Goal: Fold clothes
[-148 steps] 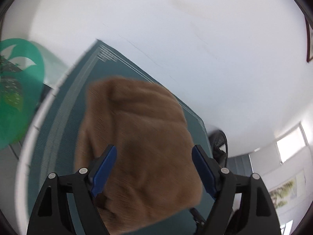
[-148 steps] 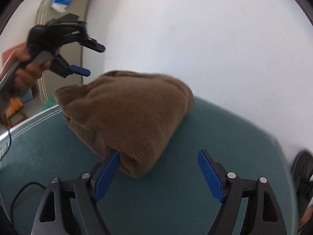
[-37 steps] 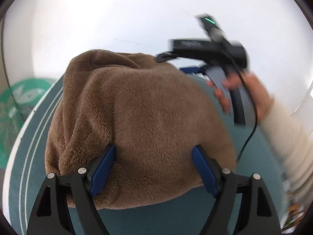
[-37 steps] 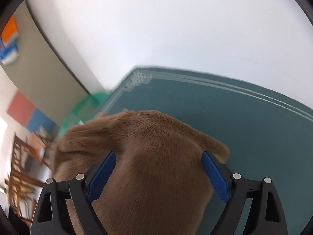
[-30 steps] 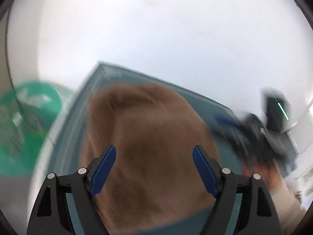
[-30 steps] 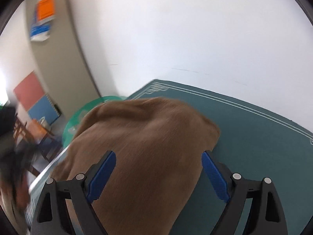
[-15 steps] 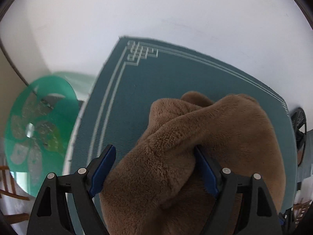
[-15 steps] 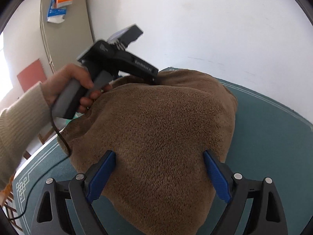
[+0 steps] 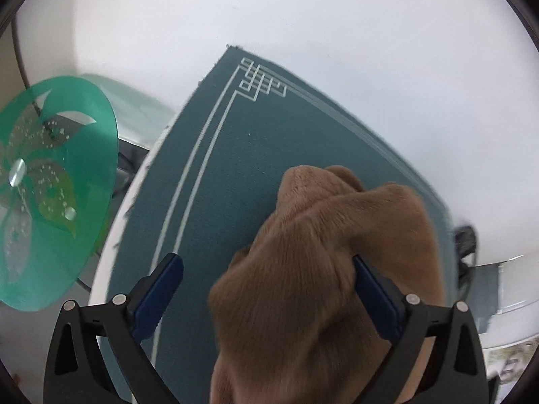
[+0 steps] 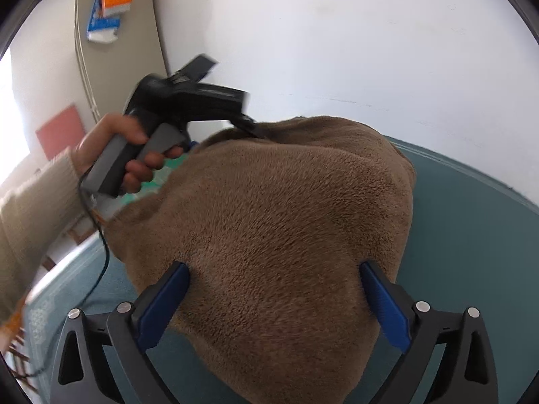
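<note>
Right now your left gripper point(image 9: 266, 298) stands wide apart, its 2 blue pads spread, and the brown fleece garment point(image 9: 323, 286) bulges up between them, crowding the right-hand pad while the left-hand pad sits over bare teal mat point(image 9: 215, 155). So the cloth lies to the right of that gripper's centre line, and its bunched ridge runs away from you toward the far edge of the worktop.

Your right gripper point(image 10: 274, 301) is also spread wide, with the garment point(image 10: 279, 222) heaped between and beyond its pads; nothing is pinched on either side. From this view the left gripper point(image 10: 249, 126) reaches the far top of the heap, its tips hidden at the fleece, so contact there cannot be confirmed.

Judging by this, the garment is a rounded lump, not yet a flat fold. Neither gripper is plainly nearer; they face the heap from opposite sides. The left would need to shift right before closing, or it will catch only an edge.

A green patterned disc point(image 9: 50, 188) stands off the mat's left side.
</note>
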`<state>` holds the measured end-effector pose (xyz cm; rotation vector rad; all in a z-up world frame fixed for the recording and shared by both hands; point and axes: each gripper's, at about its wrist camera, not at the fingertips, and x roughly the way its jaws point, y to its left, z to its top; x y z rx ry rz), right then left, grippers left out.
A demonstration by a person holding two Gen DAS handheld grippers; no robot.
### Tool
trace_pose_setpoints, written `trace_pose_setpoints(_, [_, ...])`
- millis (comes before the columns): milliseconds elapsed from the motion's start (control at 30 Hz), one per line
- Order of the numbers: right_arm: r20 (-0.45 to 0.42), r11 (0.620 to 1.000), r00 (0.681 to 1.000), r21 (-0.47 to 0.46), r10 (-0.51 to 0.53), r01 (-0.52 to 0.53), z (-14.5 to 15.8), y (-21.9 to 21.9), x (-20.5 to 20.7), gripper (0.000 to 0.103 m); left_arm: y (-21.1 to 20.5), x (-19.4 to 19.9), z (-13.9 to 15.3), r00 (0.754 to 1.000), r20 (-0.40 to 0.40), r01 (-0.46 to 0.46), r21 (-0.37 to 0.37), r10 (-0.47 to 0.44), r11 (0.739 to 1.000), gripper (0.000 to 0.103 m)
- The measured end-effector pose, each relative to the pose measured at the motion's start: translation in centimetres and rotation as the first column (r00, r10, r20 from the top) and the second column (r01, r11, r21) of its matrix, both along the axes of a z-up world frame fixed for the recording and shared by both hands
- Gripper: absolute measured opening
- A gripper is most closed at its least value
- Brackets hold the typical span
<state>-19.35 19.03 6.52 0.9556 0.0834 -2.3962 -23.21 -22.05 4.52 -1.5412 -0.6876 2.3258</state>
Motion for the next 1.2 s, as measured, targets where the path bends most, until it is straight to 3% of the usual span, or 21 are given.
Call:
trace_pose_setpoints(100, [0.067,0.99,0.997,-0.133,-0.042,0.051,1.0,3.0,-1.3,0.102,-1.7,1.9,0.2,0.999,0.002,0.035,0.101,-0.035,0.994,0.1])
trace_pose_setpoints(233, [0.209,0.943,0.97,-0.278,-0.127,0.184,0.4,7.8,-4.0,0.102,-2.2,4.1,-0.1,0.994,0.032,0.095,0.145,-0.101,0.985,0.1])
trace_pose_setpoints(333, [0.328,0.893,0.932,-0.36,-0.151,0.271,-1.0,10.4,-6.6,0.102,-2.1,4.9,-1.3,0.99,0.062,0.114,0.156,-0.125,0.981,0.101])
trace_pose_setpoints(367, [0.366,0.875,0.918,-0.382,-0.154,0.298,-1.4,11.2,-7.4,0.102,-2.0,4.9,-1.9,0.989,0.07,0.114,0.17,-0.128,0.979,0.101])
trace_pose_setpoints(500, [0.439,0.865,0.893,-0.405,-0.103,0.298,-2.4,10.7,-8.8,0.102,-1.7,4.4,-2.6,0.989,0.051,0.12,0.247,-0.137,0.962,0.102])
trace_pose_setpoints(567, [0.472,0.86,0.878,-0.415,-0.077,0.298,-2.8,10.5,-9.4,0.102,-1.1,4.0,-2.6,0.987,0.037,0.145,0.246,-0.159,0.958,0.102])
trace_pose_setpoints(667, [0.503,0.866,0.863,-0.414,-0.041,0.282,-3.6,9.5,-10.0,0.102,-0.3,3.7,-2.7,0.98,0.007,0.189,0.247,-0.196,0.95,0.102])
trace_pose_setpoints(833, [0.532,0.842,0.847,-0.449,-0.016,0.298,-4.6,9.1,-10.4,0.102,0.8,3.2,-3.3,0.972,-0.026,0.227,0.33,-0.231,0.916,0.102])
trace_pose_setpoints(1200, [0.521,0.852,0.852,-0.464,0.041,0.243,-4.5,6.5,-11.1,0.102,2.4,3.5,-2.0,0.961,-0.047,0.274,0.323,-0.274,0.906,0.102])
